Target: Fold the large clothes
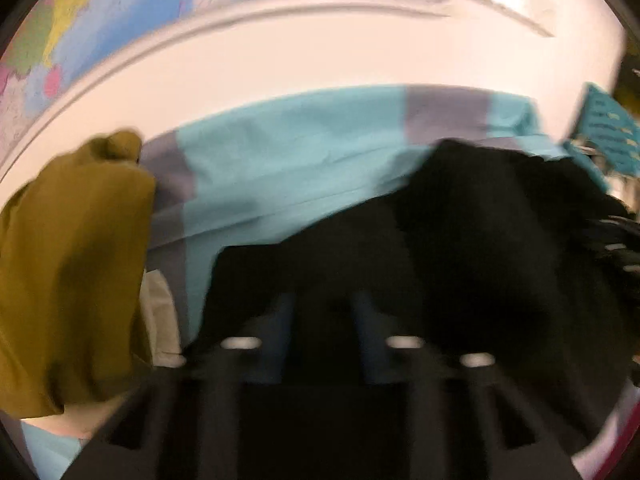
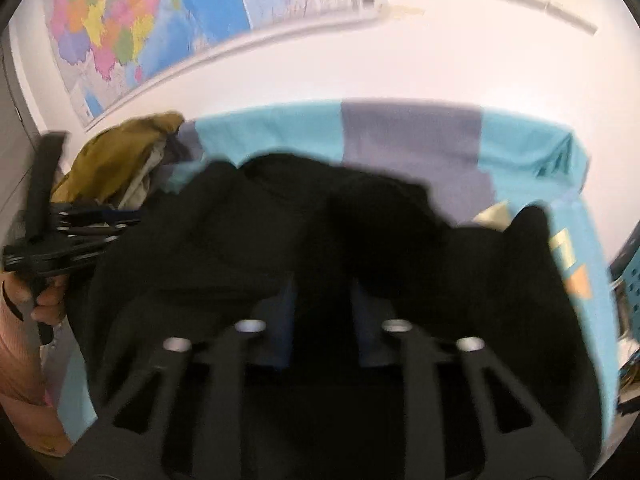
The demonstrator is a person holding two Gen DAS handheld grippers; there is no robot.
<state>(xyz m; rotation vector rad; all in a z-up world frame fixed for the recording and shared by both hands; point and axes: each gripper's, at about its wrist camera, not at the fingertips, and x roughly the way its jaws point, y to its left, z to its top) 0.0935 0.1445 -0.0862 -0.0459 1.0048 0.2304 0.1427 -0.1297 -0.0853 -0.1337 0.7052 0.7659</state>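
Observation:
A large black garment [image 1: 460, 220] lies bunched on a bed or table covered in a teal and grey sheet [image 1: 288, 152]. My left gripper [image 1: 324, 300] is shut on the garment's near edge, and dark cloth fills the narrow gap between its blue-padded fingers [image 1: 286, 312]. In the right wrist view the same black garment [image 2: 240, 220] spreads across the sheet [image 2: 408, 140]. My right gripper [image 2: 322, 284] is shut on another part of its near edge. A hand [image 2: 48, 296] holding the left gripper shows at the far left. Both views are blurred.
An olive garment [image 1: 72, 260] is piled at the left over a pale one [image 1: 160, 320]; the olive pile [image 2: 120, 148] also shows in the right wrist view. A teal basket [image 1: 608, 136] stands off the right end. A wall map [image 2: 160, 20] hangs behind.

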